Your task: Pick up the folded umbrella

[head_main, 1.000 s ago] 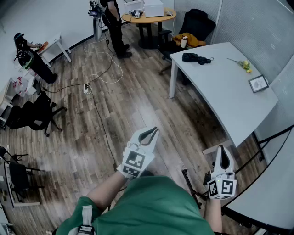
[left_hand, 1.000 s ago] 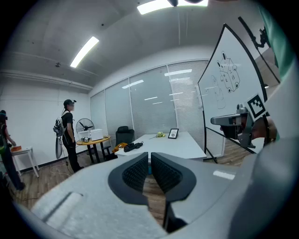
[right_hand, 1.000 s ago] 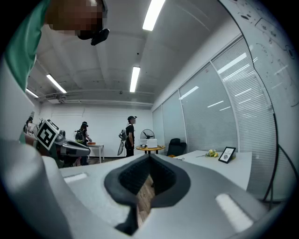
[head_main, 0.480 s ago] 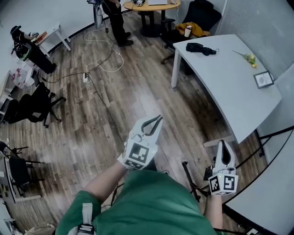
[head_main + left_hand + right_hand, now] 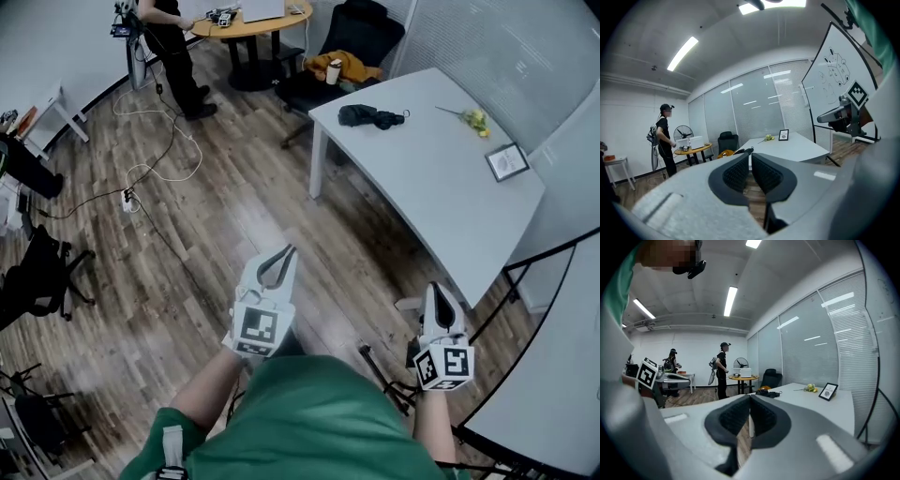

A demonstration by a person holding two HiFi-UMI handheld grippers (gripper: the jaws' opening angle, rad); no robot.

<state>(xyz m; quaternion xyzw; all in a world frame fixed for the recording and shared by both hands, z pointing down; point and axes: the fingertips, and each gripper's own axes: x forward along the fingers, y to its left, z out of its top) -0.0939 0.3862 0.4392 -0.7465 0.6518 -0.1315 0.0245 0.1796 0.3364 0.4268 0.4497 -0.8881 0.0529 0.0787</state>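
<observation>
A dark folded umbrella lies near the far corner of the white table. It also shows as a small dark shape on the table edge in the right gripper view, and just above the jaws in the left gripper view. My left gripper is shut and empty, held over the wooden floor well short of the table. My right gripper is shut too, empty, beside the table's near corner. Both are far from the umbrella.
A yellow flower and a small picture frame lie on the table. A black chair with a cup, a round wooden table and a standing person are beyond. Cables run over the floor; a glass partition stands at right.
Both grippers have moved forward across the floor toward the table, still shut. The table and umbrella now sit closer and further left in the head view.
</observation>
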